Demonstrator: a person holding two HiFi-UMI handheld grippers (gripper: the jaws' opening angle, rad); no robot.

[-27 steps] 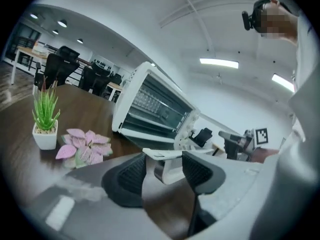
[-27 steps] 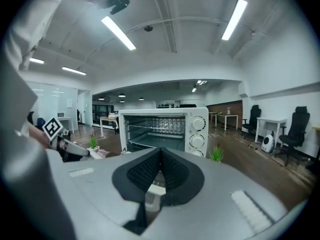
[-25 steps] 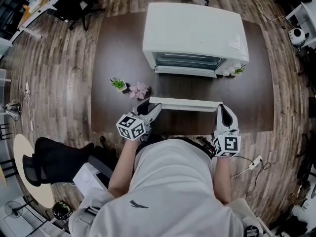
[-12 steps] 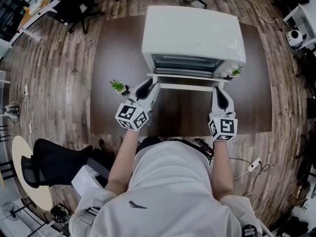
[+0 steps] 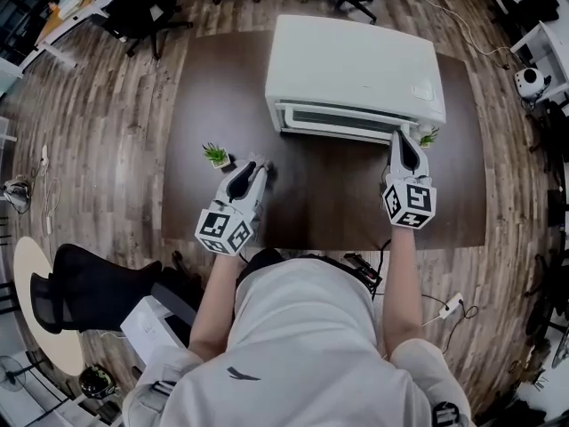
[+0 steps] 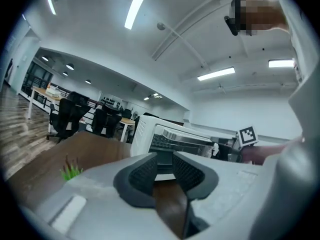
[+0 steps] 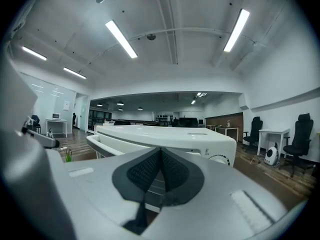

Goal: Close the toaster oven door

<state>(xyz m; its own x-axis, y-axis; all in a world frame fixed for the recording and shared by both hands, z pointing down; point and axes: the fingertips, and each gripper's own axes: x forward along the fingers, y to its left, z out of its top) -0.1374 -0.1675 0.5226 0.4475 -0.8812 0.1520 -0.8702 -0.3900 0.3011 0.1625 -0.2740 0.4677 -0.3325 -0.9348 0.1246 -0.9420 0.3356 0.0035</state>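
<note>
The white toaster oven [image 5: 356,60] stands at the back of the dark table [image 5: 320,194]. Its door [image 5: 338,121] is tilted up almost against the front, still slightly ajar. My right gripper [image 5: 404,142] is shut, empty, with its tip at the door's right end; in the right gripper view the oven [image 7: 165,136] fills the space just beyond the right gripper [image 7: 160,166]. My left gripper [image 5: 251,169] hovers over the table, well clear of the door. Its jaws have just been closing and stand part open with nothing between them; beyond the left gripper [image 6: 164,171] the oven [image 6: 175,139] shows.
A small green potted plant [image 5: 214,155] sits on the table left of my left gripper, and also shows in the left gripper view [image 6: 71,170]. Another tiny plant [image 5: 430,137] stands by the oven's right front corner. Office chairs [image 5: 142,7] ring the table on the wood floor.
The door has swung up from lying flat open to nearly shut. My right gripper followed it forward. My left gripper came off the door's left end, stayed back, and narrowed its jaws.
</note>
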